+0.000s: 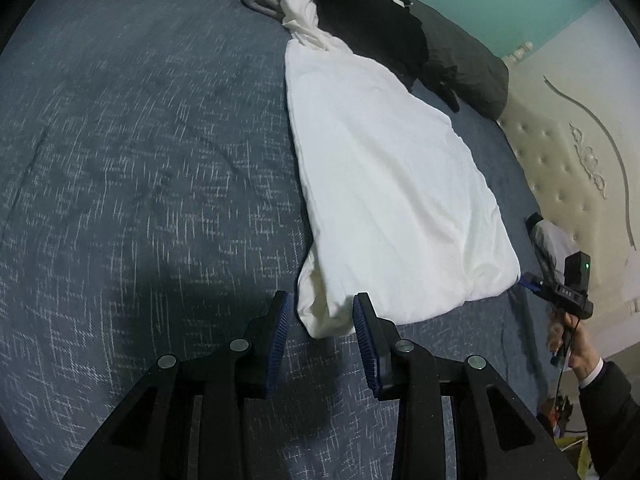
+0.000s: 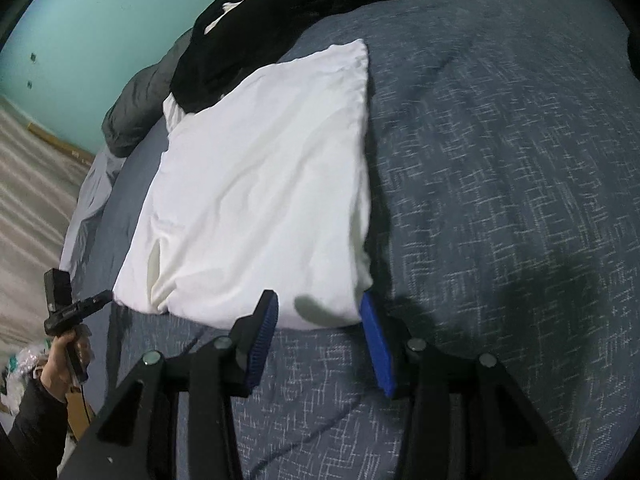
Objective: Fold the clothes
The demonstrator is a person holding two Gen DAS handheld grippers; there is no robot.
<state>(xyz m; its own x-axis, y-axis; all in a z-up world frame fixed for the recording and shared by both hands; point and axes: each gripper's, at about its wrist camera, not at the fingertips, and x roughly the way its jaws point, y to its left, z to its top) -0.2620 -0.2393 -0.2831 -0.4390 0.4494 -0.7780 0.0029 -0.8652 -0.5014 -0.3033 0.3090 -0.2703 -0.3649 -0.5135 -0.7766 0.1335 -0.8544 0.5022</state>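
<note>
A folded white garment point(image 1: 384, 184) lies flat on the blue patterned bedspread point(image 1: 140, 160). My left gripper point(image 1: 322, 300) is open, its blue pads either side of the garment's near left corner without pressing it. My right gripper point(image 2: 318, 300) is open too, and the near edge of the white garment point(image 2: 264, 184) lies between its fingertips. Each gripper shows in the other's view, held by a hand: the right gripper point(image 1: 528, 280) sits at the garment's near right corner, the left gripper point(image 2: 100, 298) at its near left corner.
A black garment point(image 1: 372, 20) is heaped at the white one's far end, partly over it. A dark grey pillow point(image 1: 468, 64) lies beside it. A cream tufted headboard point(image 1: 568, 160) runs along the right. Open bedspread point(image 2: 500, 200) spreads to one side.
</note>
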